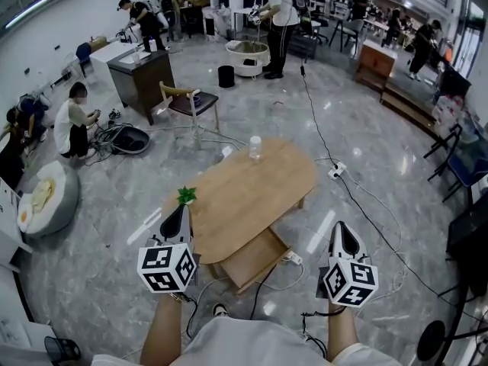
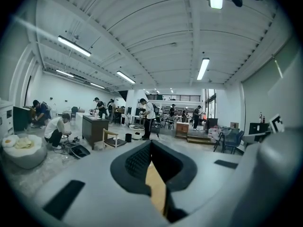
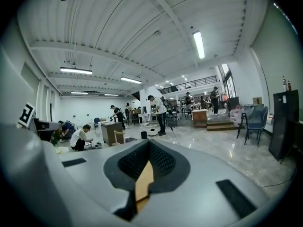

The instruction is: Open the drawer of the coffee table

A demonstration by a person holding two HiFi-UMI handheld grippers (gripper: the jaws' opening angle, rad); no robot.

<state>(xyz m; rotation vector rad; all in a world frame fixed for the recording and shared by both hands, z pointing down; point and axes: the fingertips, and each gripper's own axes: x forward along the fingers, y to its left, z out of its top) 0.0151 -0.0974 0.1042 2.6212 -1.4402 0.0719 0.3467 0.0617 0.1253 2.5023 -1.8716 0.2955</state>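
The oval wooden coffee table stands on the marble floor in front of me. Its drawer sticks out open from the near end, and the inside looks bare. My left gripper hovers over the table's near left edge, jaws shut on nothing. My right gripper hangs above the floor to the right of the drawer, also shut and holding nothing. In the left gripper view the left gripper has its dark pads meeting at the tips. The right gripper shows the same in the right gripper view. Neither touches the drawer.
A clear bottle stands at the table's far end and a small green plant at its left edge. A white power strip and cables lie by the drawer. A chair, a dark cabinet and several people are farther back.
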